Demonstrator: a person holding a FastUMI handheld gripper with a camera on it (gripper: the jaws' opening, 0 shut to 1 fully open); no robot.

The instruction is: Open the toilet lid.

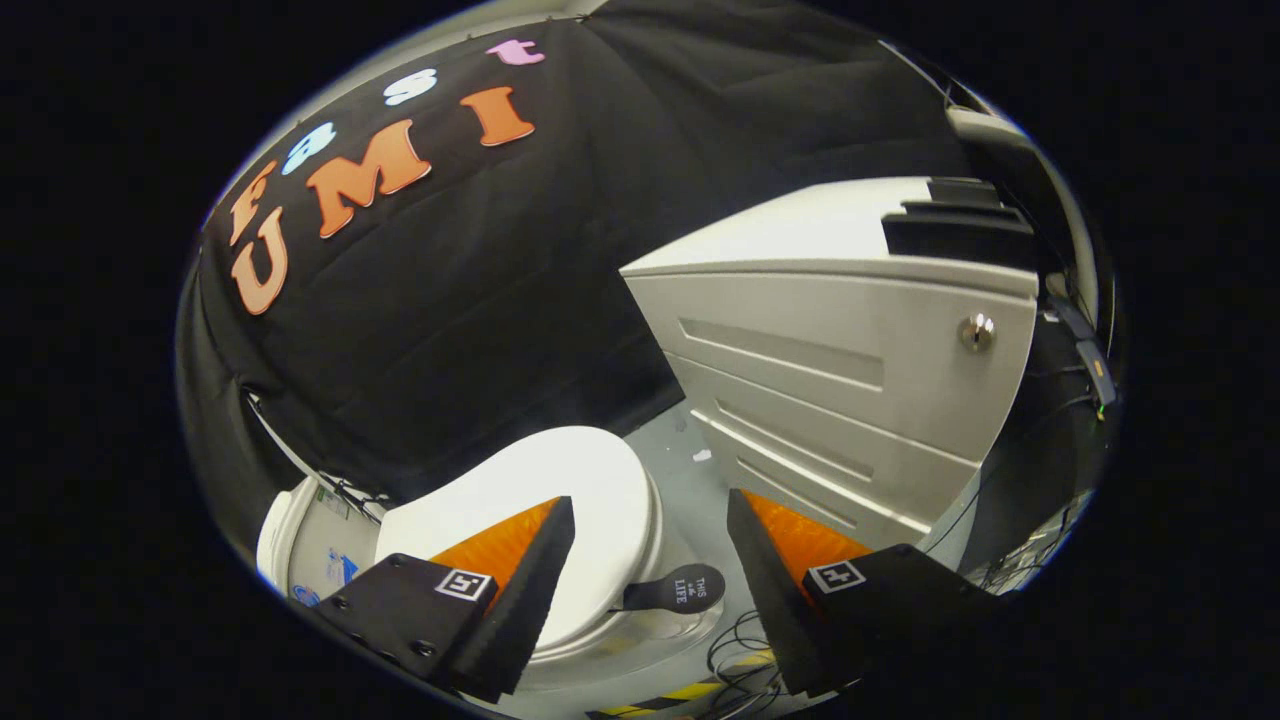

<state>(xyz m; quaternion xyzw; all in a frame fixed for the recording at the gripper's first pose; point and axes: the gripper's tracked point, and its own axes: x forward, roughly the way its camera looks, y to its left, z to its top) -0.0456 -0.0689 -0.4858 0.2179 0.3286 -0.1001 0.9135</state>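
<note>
Gripper view: looks down over the two fingers toward a floor, a toilet and a cabinet.
Booth wall [560, 250]: black cloth hanging behind the toilet and the cabinet, reaching down to the floor.
Cabinet [850, 370]: pale grey drawer unit with three grooved fronts and a round metal lock [977, 331] near its upper corner; it stands beyond the right finger, beside the toilet with a strip of grey floor [690, 500] between them.
Toilet [640, 620]: white, low in the scene, just ahead of the fingers and partly hidden behind the left one.
Toilet lid [570, 480]: white, smooth, lying closed and flat on the seat; its rounded front edge faces the gap between the fingers.
Lid handle [675, 590]: a dark paddle-shaped tab sticking out from the lid's edge, lying in the gap between the two fingers, touched by neither.
Gripper [650, 520]: fingers spread wide apart, holding nothing, poised above the lid and handle.
Cables [740, 650]: thin dark loops on the floor near striped yellow-and-black tape [680, 695].
</note>
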